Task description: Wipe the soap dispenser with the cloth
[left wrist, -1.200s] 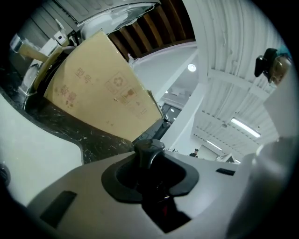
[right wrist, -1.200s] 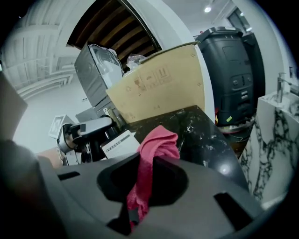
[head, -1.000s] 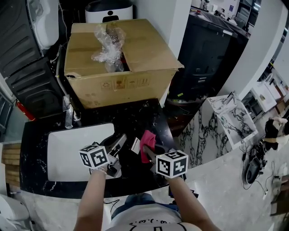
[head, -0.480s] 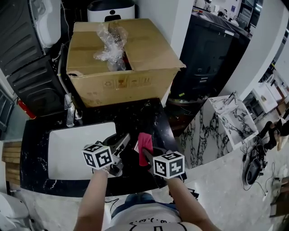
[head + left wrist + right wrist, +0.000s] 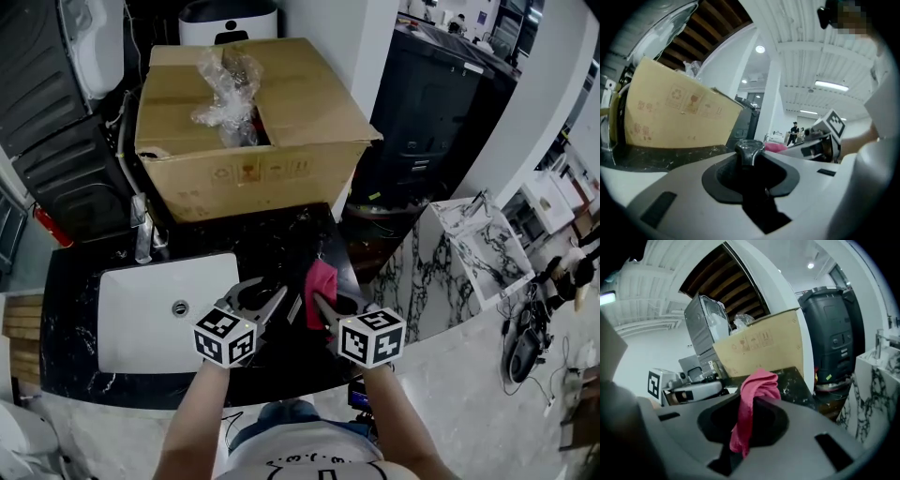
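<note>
Nearest, the left gripper [image 5: 261, 298] is clamped on the soap dispenser [image 5: 750, 151], a dark thing whose glossy cap pokes up between the jaws, over the tabletop [image 5: 281, 239] just right of the sink [image 5: 141, 319]. It looks rigid and smooth, probably slippery, so a firm hold on the body suits it better than one on the cap. Just beside it, the right gripper [image 5: 746, 423] pinches the pink cloth [image 5: 757, 383], soft and limp, its bunched end free for rubbing. Beyond stands a cardboard box [image 5: 253, 122].
</note>
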Action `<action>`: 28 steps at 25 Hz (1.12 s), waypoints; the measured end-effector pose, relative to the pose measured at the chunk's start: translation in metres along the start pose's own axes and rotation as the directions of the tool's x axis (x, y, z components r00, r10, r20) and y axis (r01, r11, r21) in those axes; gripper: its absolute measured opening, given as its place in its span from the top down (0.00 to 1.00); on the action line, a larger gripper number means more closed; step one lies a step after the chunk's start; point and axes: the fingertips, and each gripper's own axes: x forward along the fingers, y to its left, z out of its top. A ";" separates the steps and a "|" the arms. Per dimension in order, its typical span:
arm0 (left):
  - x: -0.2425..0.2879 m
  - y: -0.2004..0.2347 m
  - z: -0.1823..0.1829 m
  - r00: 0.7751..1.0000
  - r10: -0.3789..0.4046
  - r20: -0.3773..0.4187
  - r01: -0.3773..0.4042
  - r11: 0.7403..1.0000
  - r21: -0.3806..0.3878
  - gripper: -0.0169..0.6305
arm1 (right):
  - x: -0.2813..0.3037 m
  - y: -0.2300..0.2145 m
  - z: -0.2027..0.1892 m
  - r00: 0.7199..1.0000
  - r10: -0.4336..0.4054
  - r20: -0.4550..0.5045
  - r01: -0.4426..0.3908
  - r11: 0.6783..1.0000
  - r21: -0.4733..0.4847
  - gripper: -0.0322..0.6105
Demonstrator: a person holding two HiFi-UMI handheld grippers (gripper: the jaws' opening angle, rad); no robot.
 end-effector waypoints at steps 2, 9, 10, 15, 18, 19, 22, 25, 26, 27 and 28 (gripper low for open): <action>0.001 -0.006 -0.001 1.000 -0.002 -0.007 0.002 0.998 0.057 0.81 | -0.007 0.006 0.018 0.998 0.048 0.042 -0.046 0.997 -0.056 0.87; 0.011 -0.028 -0.010 0.999 0.009 -0.040 0.002 0.970 0.244 0.81 | -0.009 0.075 0.059 0.965 0.262 -0.031 -0.258 0.916 -0.308 0.87; 0.011 -0.028 -0.010 0.999 0.008 -0.037 0.002 0.970 0.245 0.81 | -0.008 0.083 0.059 0.959 0.277 -0.061 -0.282 0.901 -0.330 0.87; 0.010 -0.029 -0.011 0.999 0.004 -0.037 0.005 0.967 0.253 0.81 | 0.008 0.104 0.042 0.925 0.306 -0.226 -0.372 0.851 -0.372 0.87; 0.011 -0.029 -0.011 0.999 0.006 -0.036 0.004 0.966 0.258 0.81 | 0.016 0.109 0.034 0.908 0.293 -0.299 -0.398 0.827 -0.398 0.87; 0.011 -0.029 -0.011 0.999 0.006 -0.037 0.004 0.965 0.261 0.81 | 0.017 0.110 0.033 0.903 0.289 -0.318 -0.406 0.816 -0.413 0.87; 0.010 -0.028 -0.011 0.999 0.009 -0.037 0.001 0.964 0.268 0.81 | 0.018 0.112 0.030 0.891 0.268 -0.366 -0.424 0.777 -0.466 0.87; 0.010 -0.029 -0.011 0.999 -0.003 -0.039 0.013 0.963 0.270 0.81 | 0.018 0.101 0.033 0.895 0.252 -0.368 -0.410 0.790 -0.456 0.87; 0.010 -0.029 -0.011 0.999 -0.010 -0.040 0.021 0.962 0.273 0.80 | 0.016 0.093 0.035 0.902 0.245 -0.356 -0.392 0.810 -0.436 0.87; 0.010 -0.029 -0.012 0.999 -0.018 -0.043 0.029 0.960 0.277 0.80 | 0.015 0.085 0.038 0.910 0.237 -0.341 -0.371 0.831 -0.414 0.87; 0.010 -0.029 -0.012 0.999 -0.026 -0.046 0.038 0.959 0.281 0.80 | 0.014 0.077 0.041 0.918 0.227 -0.326 -0.350 0.850 -0.393 0.87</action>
